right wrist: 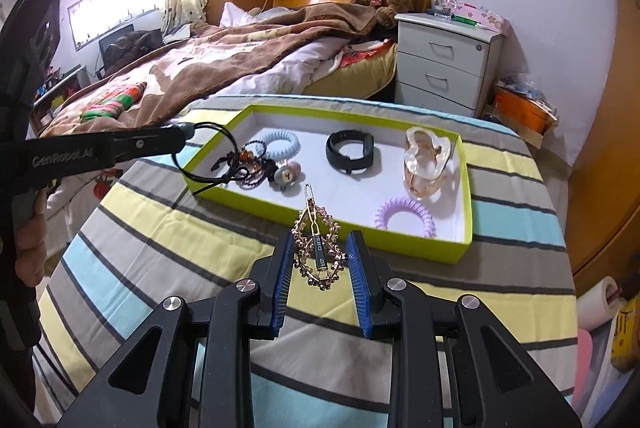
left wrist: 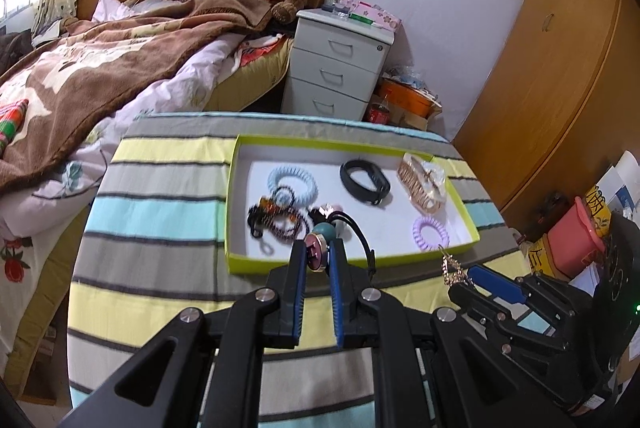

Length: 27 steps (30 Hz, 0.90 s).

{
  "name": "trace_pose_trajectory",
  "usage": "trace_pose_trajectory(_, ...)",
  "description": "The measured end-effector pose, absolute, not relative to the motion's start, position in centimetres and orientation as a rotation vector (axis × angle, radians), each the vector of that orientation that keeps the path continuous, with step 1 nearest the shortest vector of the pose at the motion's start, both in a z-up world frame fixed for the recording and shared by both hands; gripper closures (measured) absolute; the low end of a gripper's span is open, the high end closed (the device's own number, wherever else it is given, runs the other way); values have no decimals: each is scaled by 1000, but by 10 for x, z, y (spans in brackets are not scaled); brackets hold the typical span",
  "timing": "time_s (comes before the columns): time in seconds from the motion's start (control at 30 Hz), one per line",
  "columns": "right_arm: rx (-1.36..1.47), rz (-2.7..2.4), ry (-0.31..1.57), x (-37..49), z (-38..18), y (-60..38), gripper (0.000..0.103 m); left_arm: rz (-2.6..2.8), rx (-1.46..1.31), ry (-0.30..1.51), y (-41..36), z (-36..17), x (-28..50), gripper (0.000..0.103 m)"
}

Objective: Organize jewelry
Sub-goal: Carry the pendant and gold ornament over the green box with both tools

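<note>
Left gripper [left wrist: 318, 256]: clamped on a hair tie with round charms [left wrist: 320, 244]; its black loop hangs free to the right.
Right gripper [right wrist: 318, 256]: closed on a gold rhinestone hair clip [right wrist: 318, 242], held by its sides.
Position: both items are above the striped cloth [right wrist: 160, 228], just before the near wall of the green tray [right wrist: 440, 252].
Advice: carry each item over that wall before opening the jaws.
Free place: the white floor between the black band [right wrist: 350, 150] and the purple coil tie [right wrist: 404, 214].
Risk: the loop can catch the tangled pile [right wrist: 256, 164].

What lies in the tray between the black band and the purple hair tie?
Nothing: bare white floor of the tray lies between the black band and the purple hair tie, shown by both wrist views.
</note>
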State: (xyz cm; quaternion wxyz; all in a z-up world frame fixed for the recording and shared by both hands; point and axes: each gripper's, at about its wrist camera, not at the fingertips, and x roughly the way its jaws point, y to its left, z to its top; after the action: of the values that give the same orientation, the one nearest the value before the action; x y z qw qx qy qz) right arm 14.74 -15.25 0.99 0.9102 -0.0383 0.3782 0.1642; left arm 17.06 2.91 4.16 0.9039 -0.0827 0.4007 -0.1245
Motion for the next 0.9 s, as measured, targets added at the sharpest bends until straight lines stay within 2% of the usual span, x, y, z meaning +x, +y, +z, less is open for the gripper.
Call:
trace_pose_trajectory(0.4, -65, 328, 794, 178, 9, -151, 75, -262, -146, 820, 16, 50, 217, 91)
trace_pose_trajectory(0.9, -68, 334, 843, 214, -10, -148, 75, -282, -140, 894, -7, 23, 280, 91)
